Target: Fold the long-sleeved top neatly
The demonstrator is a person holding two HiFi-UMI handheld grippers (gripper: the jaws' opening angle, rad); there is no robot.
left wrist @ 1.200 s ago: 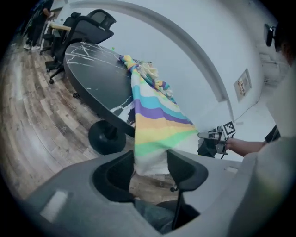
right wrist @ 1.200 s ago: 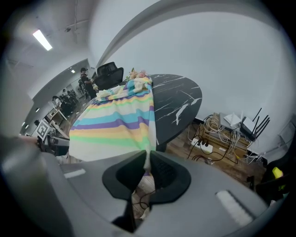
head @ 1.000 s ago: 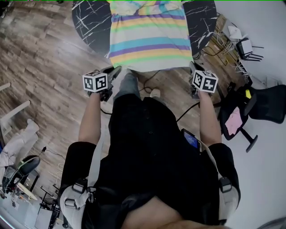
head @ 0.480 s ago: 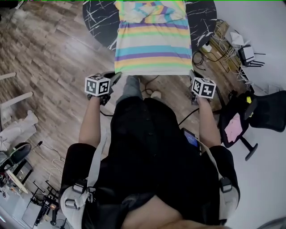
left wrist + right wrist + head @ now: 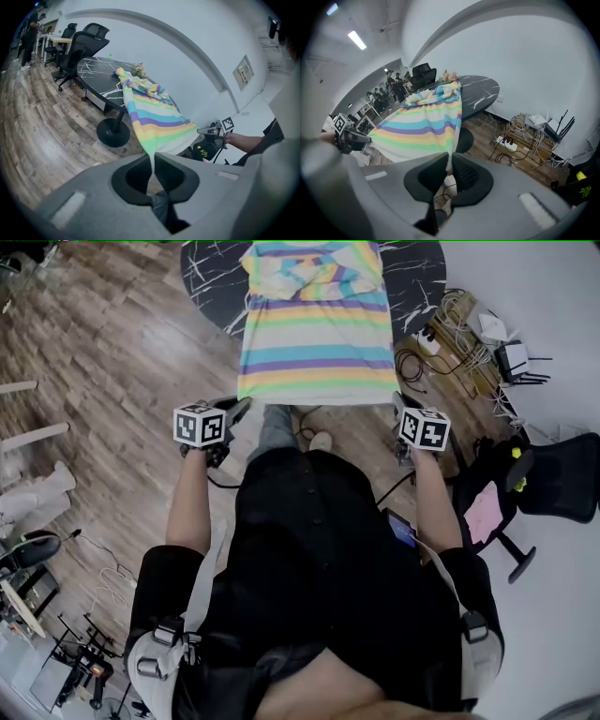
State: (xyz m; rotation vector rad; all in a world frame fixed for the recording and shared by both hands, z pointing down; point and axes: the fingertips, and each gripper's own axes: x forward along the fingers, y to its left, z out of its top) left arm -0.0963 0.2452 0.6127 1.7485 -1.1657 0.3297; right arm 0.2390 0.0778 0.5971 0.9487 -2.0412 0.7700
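Both tongs are shut on cloth. The left gripper (image 5: 241, 402) pinches the left corner of the hem of the long-sleeved top (image 5: 314, 343), and the right gripper (image 5: 397, 401) pinches the right corner. In each gripper view a thin edge of fabric passes between the closed jaws. The top lies along the black table (image 5: 202, 277) with its collar end toward the far edge. Its lower part goes over the near edge and is stretched in the air toward the person.

I think the step is to draw the body flat before the hem is folded up. To do it well, both hands should be at the same height and pull equally, so that the hem makes one straight line parallel to the stripes. A strong pull could drag the whole garment off the near edge, because the table surface looks smooth.

The fabric seems a soft, thin knit with pastel bands of yellow, green, blue, violet and white. The sleeves look folded over the chest, somewhat bunched. The table is rounded, dark with white veins like marble, on a single pedestal foot (image 5: 112, 136). The floor (image 5: 94, 362) is wooden planks.
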